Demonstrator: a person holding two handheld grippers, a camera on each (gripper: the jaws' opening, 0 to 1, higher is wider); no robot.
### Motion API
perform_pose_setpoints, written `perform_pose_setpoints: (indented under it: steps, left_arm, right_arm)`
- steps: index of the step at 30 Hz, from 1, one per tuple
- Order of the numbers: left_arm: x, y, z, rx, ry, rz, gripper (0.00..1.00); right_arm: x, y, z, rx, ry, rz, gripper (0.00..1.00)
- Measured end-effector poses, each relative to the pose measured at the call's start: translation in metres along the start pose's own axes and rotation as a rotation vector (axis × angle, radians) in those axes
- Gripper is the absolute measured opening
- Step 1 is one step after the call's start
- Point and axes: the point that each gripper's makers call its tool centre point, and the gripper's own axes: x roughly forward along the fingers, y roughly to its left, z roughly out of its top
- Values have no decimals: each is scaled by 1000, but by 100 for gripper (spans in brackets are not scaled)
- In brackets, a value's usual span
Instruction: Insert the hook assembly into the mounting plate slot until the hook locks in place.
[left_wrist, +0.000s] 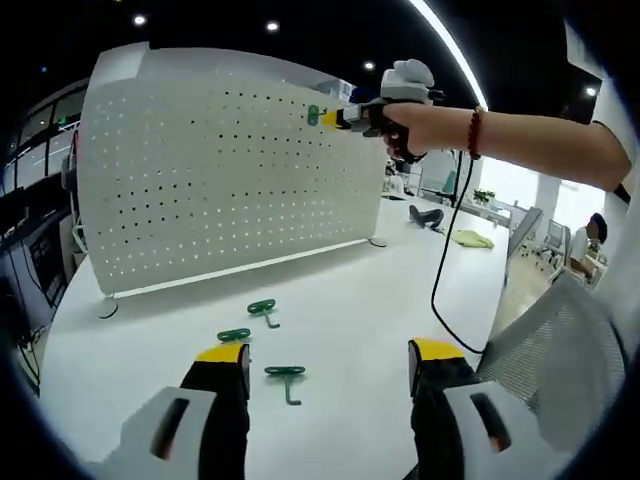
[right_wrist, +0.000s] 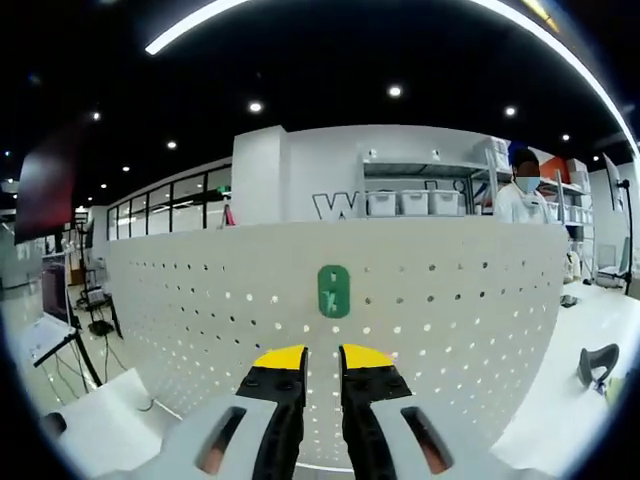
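The right tongs (right_wrist: 322, 362), nearly closed, are held just below the green hook (right_wrist: 333, 290) seated on the pegboard (right_wrist: 200, 300); whether it is gripped cannot be told. A skewed push risks incomplete locking (spares (left_wrist: 262, 310) lie on the tabletop (left_wrist: 350, 300)). The left tongs (left_wrist: 330, 362) are parted, empty.

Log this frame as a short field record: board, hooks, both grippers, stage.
board: white pegboard upright on the white table
hook at board: green hook against the pegboard face, in front of the right gripper; lock state cannot be told
spare hooks: three green hooks loose on the table
left gripper: open, above the table
right gripper: jaws nearly closed; grip unclear
stage: insertion under way
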Motion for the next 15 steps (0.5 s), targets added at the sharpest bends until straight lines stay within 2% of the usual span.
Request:
perform_pose_setpoints:
  steps: [6,10,12,13,15]
  left_arm:
    - [0,0,-5,42,38,-18,61]
    - [0,1,-5,32,42,-35,55]
    - [1,3,-9,68,70,-32,54]
    - [1,7,-14,101,102,-21,54]
    - [4,5,-13,90,95,-32,54]
  right_arm:
    - [-12,10,-19,4,31,39,11]
    - [-21,19,-30,-1,45,74,11]
    - [-24,23,-37,21,56,99,11]
    - [-24,24,-39,17,58,103,11]
    - [-29,28,-48,-10,81,115,11]
